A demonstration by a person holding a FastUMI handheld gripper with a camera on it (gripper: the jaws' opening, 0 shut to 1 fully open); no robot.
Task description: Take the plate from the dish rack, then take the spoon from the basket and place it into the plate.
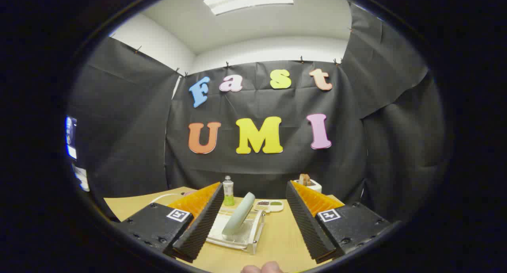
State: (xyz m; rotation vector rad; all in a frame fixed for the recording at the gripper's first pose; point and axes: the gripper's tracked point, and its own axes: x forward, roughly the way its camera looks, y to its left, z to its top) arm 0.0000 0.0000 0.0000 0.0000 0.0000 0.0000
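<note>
My gripper (253, 221) hangs above the near part of the wooden surface (277, 241) with its two fingers spread wide apart and nothing between the pads. By my reading the task has not started: the plate (239, 218), a pale green one, stands on edge and leans in the clear dish rack (237, 235), which sits just ahead of my fingers, closer to the left one. So the plate has yet to be lifted out, and the spoon step comes after that. I cannot make out a basket or a spoon with any certainty from here. Beyond the rack a small white tray (269, 205) lies flat with dark and green patches in its compartments, though what they are is too small to tell. A bottle (228, 191) with green liquid in its lower part stands upright near the far edge, beside the left finger's tip. A white toaster (308, 183) with something brown poking out of its top sits behind the right finger. A fingertip or two of a person's hand (262, 268) shows just below my fingers.
</note>
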